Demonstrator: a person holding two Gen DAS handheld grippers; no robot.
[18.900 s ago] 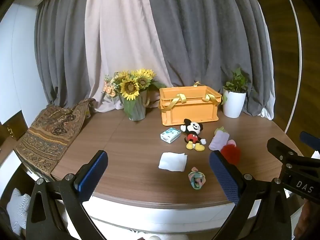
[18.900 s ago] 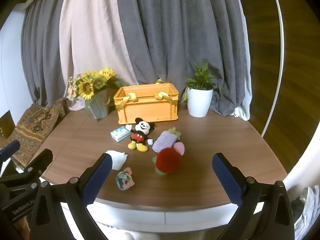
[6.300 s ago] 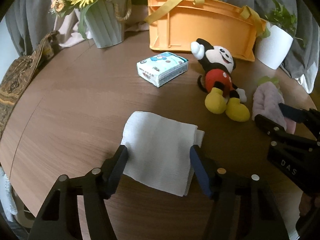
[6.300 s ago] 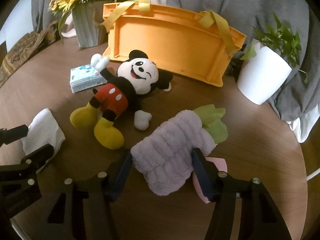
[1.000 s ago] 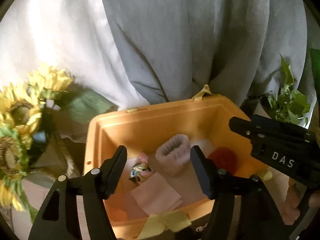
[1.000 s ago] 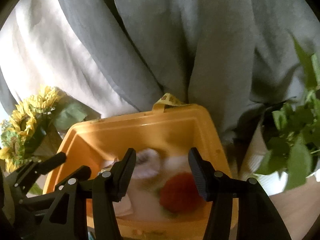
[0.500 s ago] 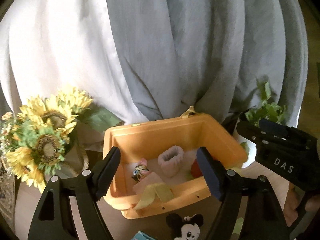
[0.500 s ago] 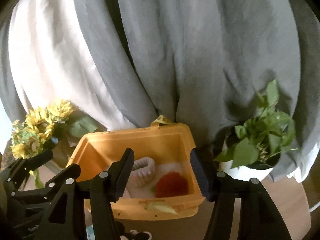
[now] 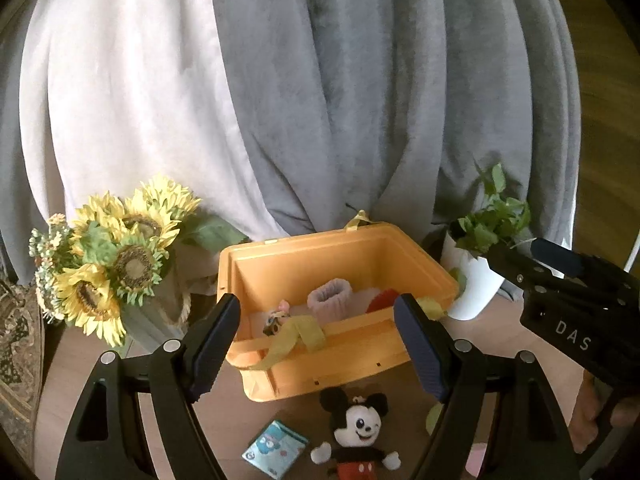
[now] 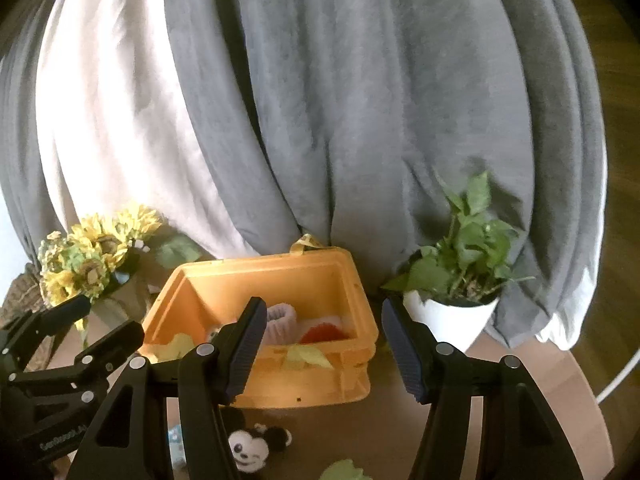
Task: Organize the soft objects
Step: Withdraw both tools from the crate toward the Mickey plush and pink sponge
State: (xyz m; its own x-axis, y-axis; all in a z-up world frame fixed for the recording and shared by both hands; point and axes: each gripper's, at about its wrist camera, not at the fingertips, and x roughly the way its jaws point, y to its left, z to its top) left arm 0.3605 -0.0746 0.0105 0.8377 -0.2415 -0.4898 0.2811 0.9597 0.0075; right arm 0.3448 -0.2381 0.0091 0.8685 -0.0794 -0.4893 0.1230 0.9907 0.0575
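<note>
Left wrist view: left gripper spread wide with nothing between the pads, jaws have just been opening. It hangs in front of the orange crate. Already in the crate: a lilac fuzzy roll, a red fluffy piece, a small patterned bundle. Still on the table: the mouse plush and a tissue pack, both just in front of the crate.

Handling guess — the plush is light, squashy, non-fragile; pinch across the red torso, since limbs and ears would just flop. The tissue pack looks film-wrapped and maybe slick; take it across the short sides.

Hard to read: the plush's feet are cut by the frame edge, the crate floor is mostly hidden by the near wall and the yellow straps, and a pink scrap at the bottom right is unidentifiable.

Right wrist view: right gripper also released and empty, its jaws have just been opening too. Only the plush's head shows, behind the left finger; the pack is nearly hidden. A green bit at the bottom edge is cut off — can't tell what it belongs to.
</note>
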